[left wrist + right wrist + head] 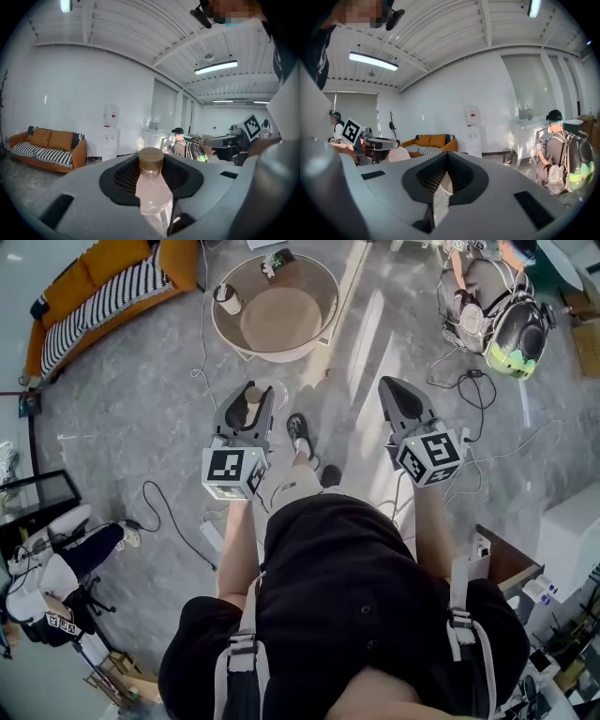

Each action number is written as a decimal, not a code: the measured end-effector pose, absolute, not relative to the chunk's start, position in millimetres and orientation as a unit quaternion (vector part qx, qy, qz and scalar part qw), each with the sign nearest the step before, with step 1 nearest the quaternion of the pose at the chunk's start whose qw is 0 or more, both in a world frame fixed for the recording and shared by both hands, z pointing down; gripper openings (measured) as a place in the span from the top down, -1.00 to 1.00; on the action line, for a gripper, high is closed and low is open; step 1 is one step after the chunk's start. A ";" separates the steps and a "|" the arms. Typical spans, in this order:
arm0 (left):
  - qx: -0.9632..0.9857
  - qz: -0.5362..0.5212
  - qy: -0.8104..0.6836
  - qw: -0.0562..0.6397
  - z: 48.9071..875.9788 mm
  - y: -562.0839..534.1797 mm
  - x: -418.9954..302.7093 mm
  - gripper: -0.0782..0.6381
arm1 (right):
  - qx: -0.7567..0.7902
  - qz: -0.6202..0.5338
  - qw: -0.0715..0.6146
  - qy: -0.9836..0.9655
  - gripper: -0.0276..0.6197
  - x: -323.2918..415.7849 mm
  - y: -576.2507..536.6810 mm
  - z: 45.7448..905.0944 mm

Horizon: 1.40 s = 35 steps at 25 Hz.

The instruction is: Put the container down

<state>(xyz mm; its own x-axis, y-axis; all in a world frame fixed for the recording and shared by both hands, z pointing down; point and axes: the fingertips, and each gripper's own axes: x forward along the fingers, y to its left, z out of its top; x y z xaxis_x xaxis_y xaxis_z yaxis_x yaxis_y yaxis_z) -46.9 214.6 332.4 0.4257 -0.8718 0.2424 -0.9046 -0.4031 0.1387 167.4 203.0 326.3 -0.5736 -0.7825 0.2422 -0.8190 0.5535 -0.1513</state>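
The container is a small clear bottle [153, 194] with pinkish contents and a round brown cap [151, 158]. It stands upright between the jaws of my left gripper [152, 176], which is shut on its body. In the head view the same bottle [251, 396] shows at the tip of the left gripper [246, 413], held at waist height above the grey floor. My right gripper [401, 397] is level with it on the right. Its jaws [443, 180] meet at the tips and hold nothing.
A round low table [225, 329] with a cup [228, 299] stands ahead on the floor. An orange sofa [103, 282] is at the far left, a backpack [497, 315] at the far right. Cables [164, 512] trail across the floor. Another person [555, 150] stands at the right.
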 end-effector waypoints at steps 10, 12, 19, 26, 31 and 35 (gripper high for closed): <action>0.851 0.056 -0.512 0.105 327.8 119.8 -77.5 0.38 | 0.453 0.107 0.085 -0.881 0.90 114.7 108.1 306.7; 0.853 0.055 -0.508 0.102 327.4 104.1 -83.3 0.38 | 0.453 0.108 0.086 -0.881 0.90 105.2 93.8 305.6; 0.862 0.051 -0.491 0.110 334.2 63.6 -98.7 0.38 | 0.464 0.115 0.088 -0.874 0.90 81.7 59.1 309.5; 0.870 0.054 -0.476 0.118 343.0 43.8 -94.9 0.38 | 0.470 0.124 0.095 -0.869 0.90 77.4 47.7 316.8; 0.869 0.058 -0.475 0.123 346.9 39.2 -86.1 0.38 | 0.461 0.129 0.095 -0.873 0.90 78.9 39.9 318.6; 0.860 0.058 -0.492 0.124 350.3 28.5 -83.7 0.38 | 0.440 0.131 0.095 -0.883 0.90 75.8 20.4 323.1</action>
<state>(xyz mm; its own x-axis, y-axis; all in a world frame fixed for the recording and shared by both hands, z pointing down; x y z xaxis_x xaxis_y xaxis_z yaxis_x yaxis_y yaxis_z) -83.7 28.5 350.3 0.5101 -0.8312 0.2213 -0.8598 -0.4859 0.1570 75.8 20.4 323.1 -0.5940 -0.7529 0.2835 -0.8027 0.5780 -0.1468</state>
